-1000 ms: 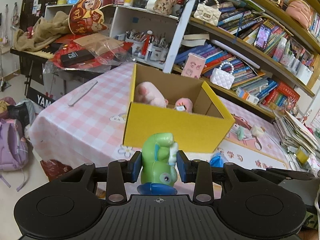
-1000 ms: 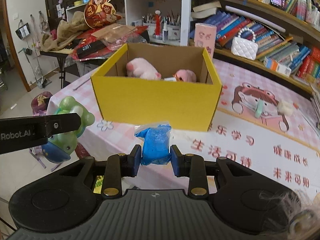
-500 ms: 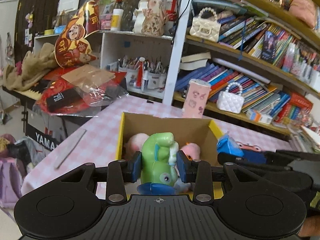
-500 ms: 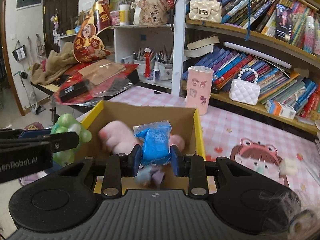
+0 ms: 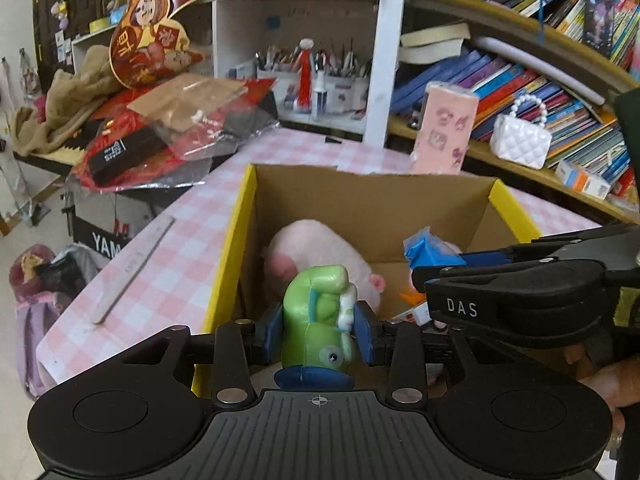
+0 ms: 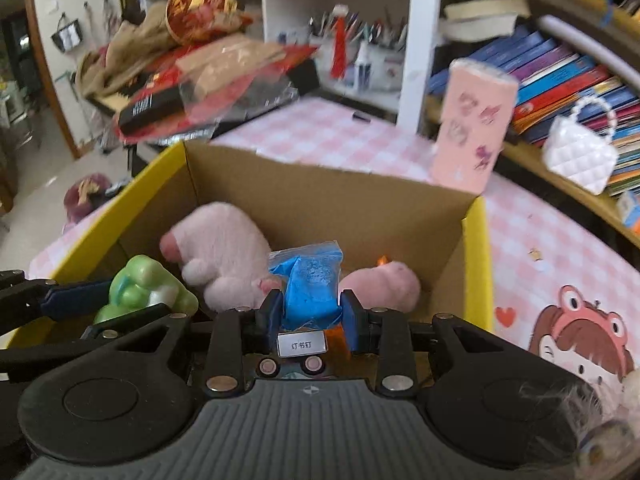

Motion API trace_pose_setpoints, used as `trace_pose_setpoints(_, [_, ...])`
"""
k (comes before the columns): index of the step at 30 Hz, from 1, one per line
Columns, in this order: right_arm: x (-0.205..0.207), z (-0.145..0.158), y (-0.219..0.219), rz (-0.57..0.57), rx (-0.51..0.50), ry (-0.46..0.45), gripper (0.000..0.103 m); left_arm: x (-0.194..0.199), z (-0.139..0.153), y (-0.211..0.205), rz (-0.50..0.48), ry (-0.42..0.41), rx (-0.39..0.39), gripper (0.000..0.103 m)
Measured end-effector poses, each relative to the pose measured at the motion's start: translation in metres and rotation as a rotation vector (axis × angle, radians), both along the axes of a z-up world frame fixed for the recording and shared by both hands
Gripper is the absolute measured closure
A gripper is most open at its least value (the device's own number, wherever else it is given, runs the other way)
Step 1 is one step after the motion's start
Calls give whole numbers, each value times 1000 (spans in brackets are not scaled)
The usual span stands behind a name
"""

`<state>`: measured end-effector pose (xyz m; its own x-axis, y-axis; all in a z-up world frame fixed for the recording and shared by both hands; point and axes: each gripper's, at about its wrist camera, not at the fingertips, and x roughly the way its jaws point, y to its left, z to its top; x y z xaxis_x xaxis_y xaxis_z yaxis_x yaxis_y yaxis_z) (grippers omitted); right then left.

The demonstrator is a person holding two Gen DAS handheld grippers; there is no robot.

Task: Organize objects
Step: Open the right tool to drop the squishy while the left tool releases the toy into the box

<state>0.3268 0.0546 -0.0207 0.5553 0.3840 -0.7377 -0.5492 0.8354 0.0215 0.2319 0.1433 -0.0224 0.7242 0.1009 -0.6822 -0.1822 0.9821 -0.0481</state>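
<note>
A yellow cardboard box stands open on the pink checked table, with a pink plush toy and a smaller pink toy inside. My left gripper is shut on a green toy figure, held over the box's near left side. My right gripper is shut on a blue packet, held above the box's inside. In the left wrist view the right gripper reaches in from the right. A small white-labelled box lies below the packet.
A pink tin stands behind the box, with a white quilted handbag and rows of books on the shelf beyond. A ruler lies on the tablecloth at left. A cluttered keyboard stand is far left.
Both grippers have moved forward from in front of the box to above its opening, each still holding its object. The box now fills the lower middle of both views.
</note>
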Motion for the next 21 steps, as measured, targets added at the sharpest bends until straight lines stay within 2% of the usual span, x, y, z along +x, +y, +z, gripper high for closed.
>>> trace_pose_setpoints(5, [11, -6, 5, 13, -36, 39, 73, 4, -1, -1, 6, -2, 21, 65])
trace_pose_setpoints(9, [15, -8, 5, 2, -27, 67, 73, 5, 0, -1, 5, -6, 21, 63])
trace_pose_setpoints(10, [14, -8, 5, 0, -27, 61, 69, 5, 1, 0, 6, -8, 19, 63])
trace_pose_setpoints(11, [13, -7, 4, -6, -27, 53, 65, 5, 1, 1, 11, -10, 15, 60])
trace_pose_setpoints(17, [6, 7, -6, -62, 22, 6, 64, -9, 16, 7, 17, -64, -16, 35])
trace_pose_setpoints(21, [-9, 26, -15, -94, 66, -42, 64, -25, 31, 8, 7, -125, -46, 30])
